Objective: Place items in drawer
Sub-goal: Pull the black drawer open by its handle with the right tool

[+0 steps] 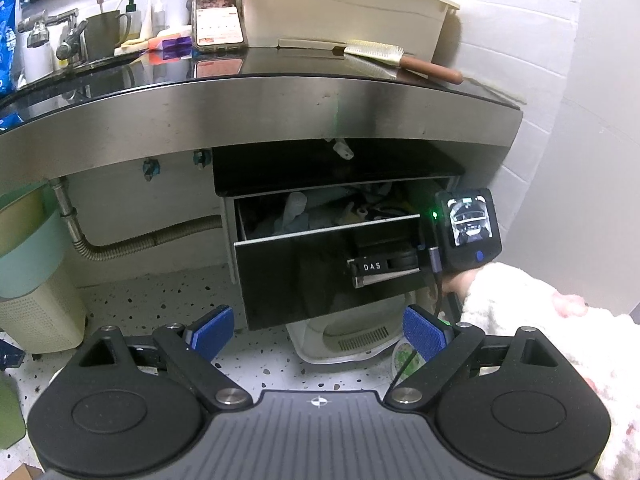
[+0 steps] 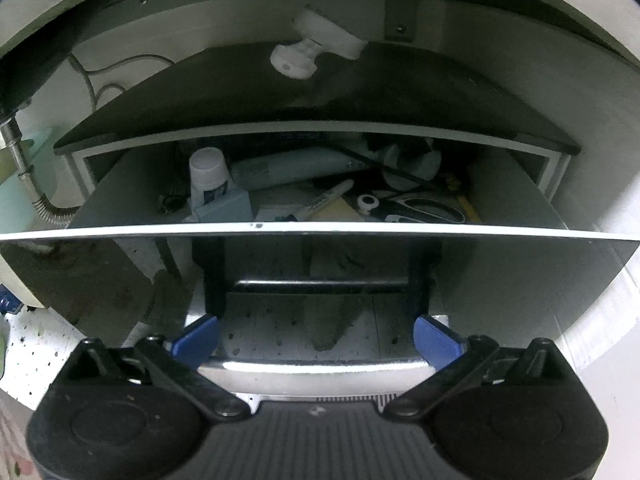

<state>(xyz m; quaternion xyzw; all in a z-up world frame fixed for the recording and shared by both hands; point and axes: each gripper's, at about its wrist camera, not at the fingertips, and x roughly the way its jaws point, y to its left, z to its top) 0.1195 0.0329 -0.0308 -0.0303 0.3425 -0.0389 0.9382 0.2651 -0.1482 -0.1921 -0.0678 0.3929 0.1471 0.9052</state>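
Drawer [image 2: 320, 230] front runs left-right (ajar); both hand-held grippers [image 1: 318, 332] [image 2: 318, 340] gape, empty.

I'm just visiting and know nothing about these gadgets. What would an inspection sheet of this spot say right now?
Surface: dark glossy countertop above a speckled floor.
Job's things: drawer pulled partly open, already holding scissors, a marker and a white bottle.
Clutter: hairbrush, phone, cup, cream bin on the counter.
Grippers: left gripper open, empty; right gripper open, at the drawer front.
Cables: one plugged into the right gripper's unit.
Surroundings: faucet, flexible pipe, white tiled wall.
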